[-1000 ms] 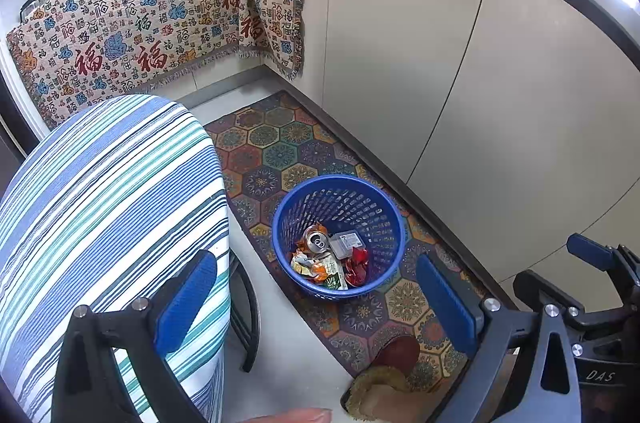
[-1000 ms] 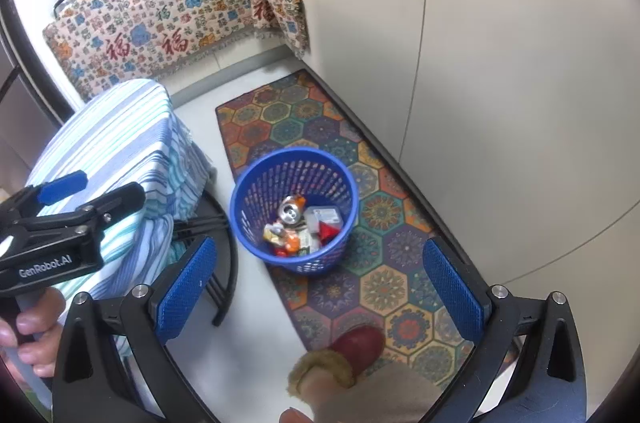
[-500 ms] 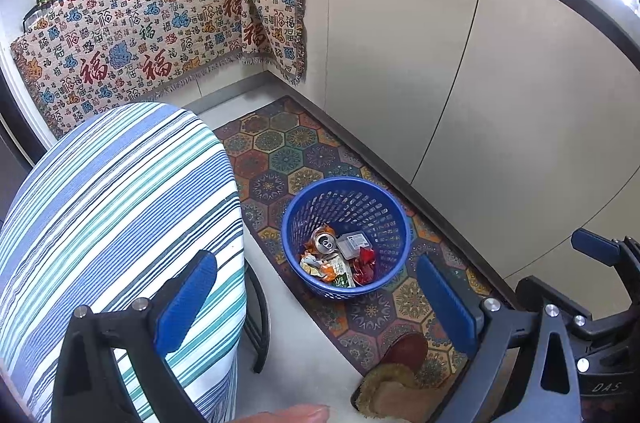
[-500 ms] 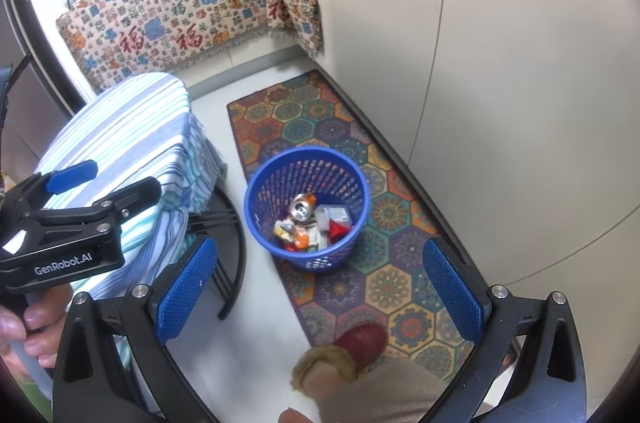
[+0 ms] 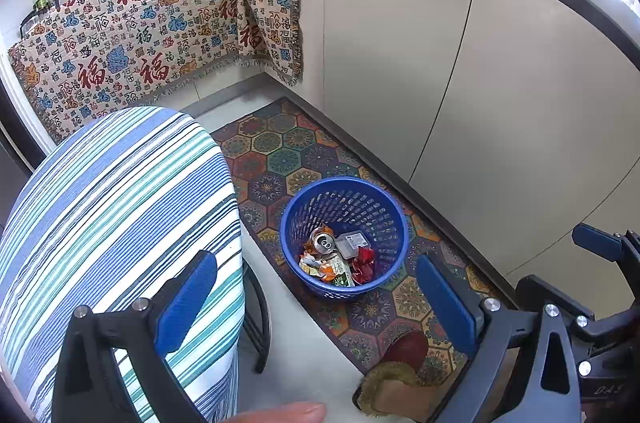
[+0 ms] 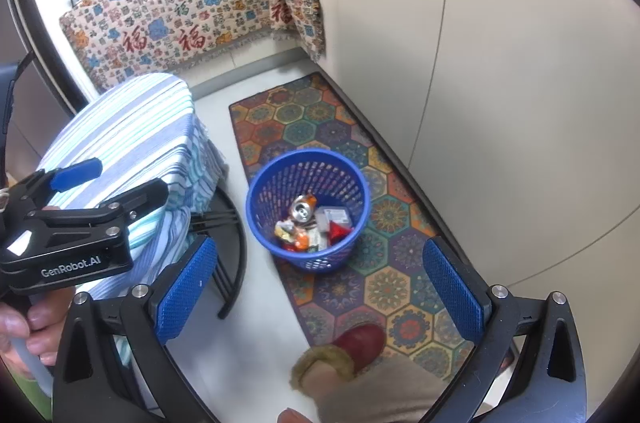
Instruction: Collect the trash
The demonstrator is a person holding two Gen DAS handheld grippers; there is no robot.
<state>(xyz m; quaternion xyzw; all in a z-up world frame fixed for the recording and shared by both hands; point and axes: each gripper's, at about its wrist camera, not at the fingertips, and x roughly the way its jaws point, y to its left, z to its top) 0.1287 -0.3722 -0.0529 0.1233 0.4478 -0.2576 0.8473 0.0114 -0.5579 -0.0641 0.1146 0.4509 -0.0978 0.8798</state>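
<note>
A blue plastic basket [image 5: 380, 219] stands on a patterned rug [image 5: 280, 159], also in the right wrist view [image 6: 352, 183]. Inside lie a silver drink can [image 5: 323, 239], a grey plastic lid [image 5: 351, 241] and crumpled wrappers [image 5: 332, 269]; the can also shows in the right wrist view [image 6: 302, 210]. My left gripper [image 5: 316, 307] is open and empty, high above the floor, left of the basket; its body shows in the right wrist view [image 6: 76, 219]. My right gripper [image 6: 318, 289] is open and empty, above the rug's near end; it appears in the left wrist view [image 5: 596, 307].
A small table under a striped blue cloth [image 5: 116, 223] stands left of the basket on black metal legs [image 6: 232, 263]. Pale cabinet doors [image 5: 480, 95] run along the right. A patterned cloth [image 5: 160, 35] hangs at the back. A red slipper [image 6: 358, 341] is at the bottom.
Both grippers have drawn up and back from the basket, which now looks smaller and farther. Both stay open and empty.
</note>
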